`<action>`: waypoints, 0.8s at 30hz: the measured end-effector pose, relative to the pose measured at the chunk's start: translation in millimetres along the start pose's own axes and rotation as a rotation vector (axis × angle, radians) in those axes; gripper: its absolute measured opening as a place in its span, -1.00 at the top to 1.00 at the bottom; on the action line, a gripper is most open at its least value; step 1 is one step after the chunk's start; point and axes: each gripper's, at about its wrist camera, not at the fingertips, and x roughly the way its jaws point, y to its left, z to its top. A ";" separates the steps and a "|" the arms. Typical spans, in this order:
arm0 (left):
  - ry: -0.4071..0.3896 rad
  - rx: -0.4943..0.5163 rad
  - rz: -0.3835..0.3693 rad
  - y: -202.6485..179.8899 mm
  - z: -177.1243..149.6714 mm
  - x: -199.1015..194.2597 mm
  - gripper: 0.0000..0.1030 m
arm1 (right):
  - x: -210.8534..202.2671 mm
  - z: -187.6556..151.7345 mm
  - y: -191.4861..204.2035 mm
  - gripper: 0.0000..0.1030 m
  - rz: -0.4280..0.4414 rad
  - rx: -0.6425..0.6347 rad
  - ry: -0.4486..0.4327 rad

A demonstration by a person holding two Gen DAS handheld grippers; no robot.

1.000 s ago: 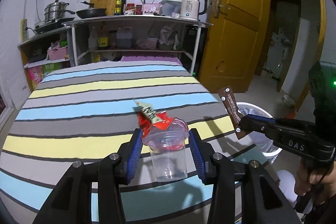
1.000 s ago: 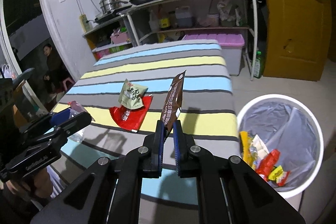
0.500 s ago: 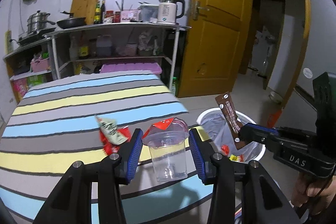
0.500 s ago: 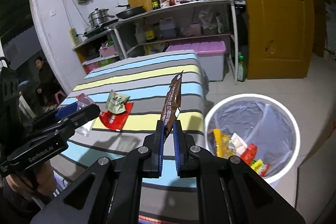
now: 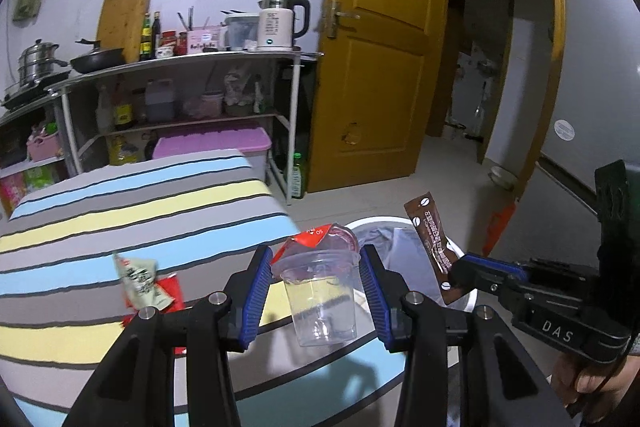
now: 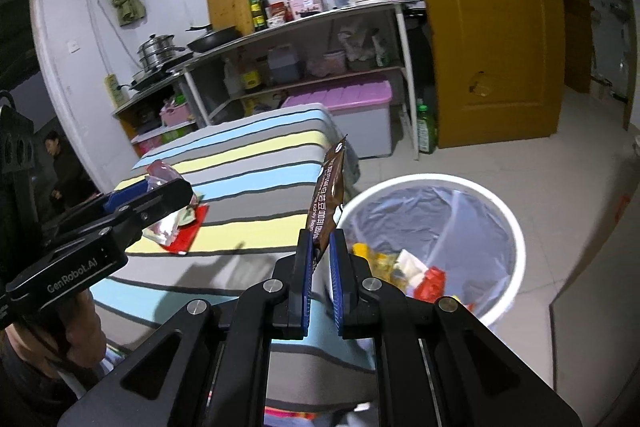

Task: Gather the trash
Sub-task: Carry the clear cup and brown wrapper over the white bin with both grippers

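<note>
My left gripper [image 5: 316, 291] is shut on a clear plastic cup [image 5: 320, 297] with a torn red foil lid, held over the table's right edge. It also shows in the right wrist view [image 6: 160, 203]. My right gripper [image 6: 320, 251] is shut on a brown coffee sachet [image 6: 329, 195], held upright at the near rim of the white trash bin [image 6: 508, 223]. The sachet also shows in the left wrist view [image 5: 434, 247], with the bin [image 5: 372, 225] behind the cup. A green wrapper [image 5: 138, 281] lies on a red wrapper [image 5: 170, 289] on the striped table [image 5: 120, 211].
The bin has a clear liner and holds several colourful wrappers [image 6: 412, 267]. A metal shelf rack [image 5: 180, 75] with kettle, pans and bottles stands beyond the table. A pink-lidded storage box [image 6: 344, 99] and a yellow door [image 5: 380, 47] are to the right. A person [image 6: 64, 167] crouches far left.
Both grippers have swung to the right with their loads. The bin is now closer and under the sachet's side; the cup has come to the table's right edge.
</note>
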 end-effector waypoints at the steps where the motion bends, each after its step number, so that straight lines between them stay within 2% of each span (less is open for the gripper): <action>1: 0.001 0.005 -0.008 -4.3 1.5 3.7 0.13 | -0.6 -0.1 -4.7 0.82 -0.008 0.006 -0.001; 14: 0.032 0.049 -0.075 -38.1 11.8 49.3 0.13 | 4.9 -2.5 -49.5 0.82 -0.060 0.079 0.011; 24: 0.092 0.054 -0.101 -48.6 12.6 92.5 0.13 | 17.8 -4.3 -73.4 0.82 -0.083 0.120 0.037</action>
